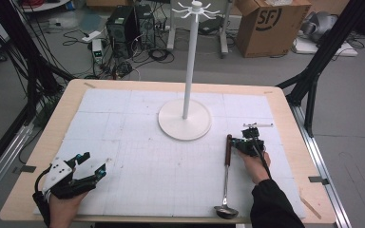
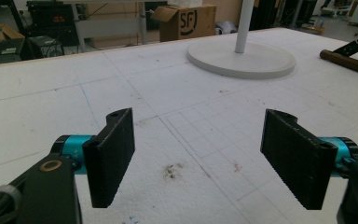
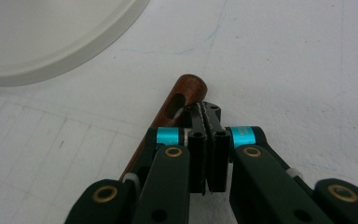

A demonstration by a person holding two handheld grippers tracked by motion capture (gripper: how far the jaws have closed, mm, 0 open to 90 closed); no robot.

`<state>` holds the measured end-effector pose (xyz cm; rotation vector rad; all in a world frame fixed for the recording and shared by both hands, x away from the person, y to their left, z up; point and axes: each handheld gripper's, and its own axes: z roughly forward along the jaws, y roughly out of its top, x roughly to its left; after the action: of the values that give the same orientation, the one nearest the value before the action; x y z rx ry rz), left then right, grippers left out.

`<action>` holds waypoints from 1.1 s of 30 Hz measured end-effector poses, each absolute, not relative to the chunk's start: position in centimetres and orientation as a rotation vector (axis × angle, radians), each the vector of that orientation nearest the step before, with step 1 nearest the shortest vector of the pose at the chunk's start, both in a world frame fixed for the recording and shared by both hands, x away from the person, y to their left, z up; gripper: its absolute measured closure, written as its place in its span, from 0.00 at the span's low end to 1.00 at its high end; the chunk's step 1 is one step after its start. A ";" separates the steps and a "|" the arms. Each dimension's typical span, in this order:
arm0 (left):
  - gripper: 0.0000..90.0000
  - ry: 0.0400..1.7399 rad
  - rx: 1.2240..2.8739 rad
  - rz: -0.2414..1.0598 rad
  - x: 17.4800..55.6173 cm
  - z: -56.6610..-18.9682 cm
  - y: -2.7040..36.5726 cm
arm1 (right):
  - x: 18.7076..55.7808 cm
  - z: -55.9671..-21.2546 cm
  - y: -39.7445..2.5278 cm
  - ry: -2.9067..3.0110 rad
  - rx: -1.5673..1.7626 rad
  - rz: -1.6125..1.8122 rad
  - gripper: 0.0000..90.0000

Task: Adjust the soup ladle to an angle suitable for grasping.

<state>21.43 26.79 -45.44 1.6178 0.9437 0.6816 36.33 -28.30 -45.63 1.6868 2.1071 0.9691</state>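
Observation:
A metal ladle (image 1: pixel 226 175) lies flat on the white mat, its bowl near the front edge and its brown wooden handle (image 1: pixel 228 142) pointing toward the stand. My right gripper (image 1: pixel 235 141) is shut, and its tips touch the right side of the handle's end. In the right gripper view the jaws (image 3: pixel 205 112) are pressed together with nothing between them, beside the handle (image 3: pixel 189 88) and its hanging hole. My left gripper (image 1: pixel 92 166) rests at the front left, open and empty. Its pads (image 2: pixel 114 154) stand wide apart over bare mat.
A white hanging stand with a round base (image 1: pixel 185 121) and a tall pole topped by hooks rises at the mat's middle back. Its base (image 2: pixel 242 58) lies ahead in the left gripper view, with the ladle handle (image 2: pixel 349 63) to the right. A small white piece (image 1: pixel 258 125) lies beyond the right gripper.

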 end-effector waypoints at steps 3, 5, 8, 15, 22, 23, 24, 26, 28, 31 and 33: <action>0.30 0.943 1.619 0.680 21.5 -45.5 26.8 | 36.4 -45.6 -28.3 2.110 1.690 0.967 0.99; 0.30 0.943 1.619 0.679 21.5 -45.5 26.8 | 36.4 -45.6 -28.3 2.111 1.682 0.971 0.99; 0.30 0.943 1.620 0.680 21.5 -45.5 26.8 | 36.4 -45.6 -28.2 2.115 1.678 0.967 0.99; 0.30 0.943 1.620 0.679 21.5 -45.5 26.8 | 36.9 -45.4 -26.7 2.167 1.630 0.960 0.99; 0.31 0.943 1.615 0.677 21.4 -45.4 26.8 | 37.4 -45.2 -24.0 2.270 1.562 0.939 0.99; 0.31 0.943 1.614 0.677 21.4 -45.4 26.8 | 37.6 -45.2 -23.8 2.274 1.561 0.942 0.99; 0.31 0.943 1.615 0.676 21.4 -45.4 26.9 | 37.6 -45.2 -23.8 2.274 1.561 0.942 0.99; 0.31 0.940 1.614 0.680 21.3 -45.4 26.9 | 37.8 -45.2 -23.5 2.281 1.567 0.942 0.99; 0.31 0.941 1.613 0.680 21.3 -45.4 26.9 | 37.8 -45.2 -23.5 2.291 1.558 0.940 0.99; 0.31 0.941 1.611 0.679 21.3 -45.4 27.0 | 37.8 -45.1 -23.3 2.300 1.557 0.938 0.99; 0.31 0.940 1.613 0.680 21.3 -45.4 26.9 | 37.8 -45.1 -23.1 2.311 1.557 0.942 0.99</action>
<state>21.30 26.95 -45.38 1.6131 0.9401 0.6803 37.81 -23.14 -45.10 1.5566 2.3111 0.9419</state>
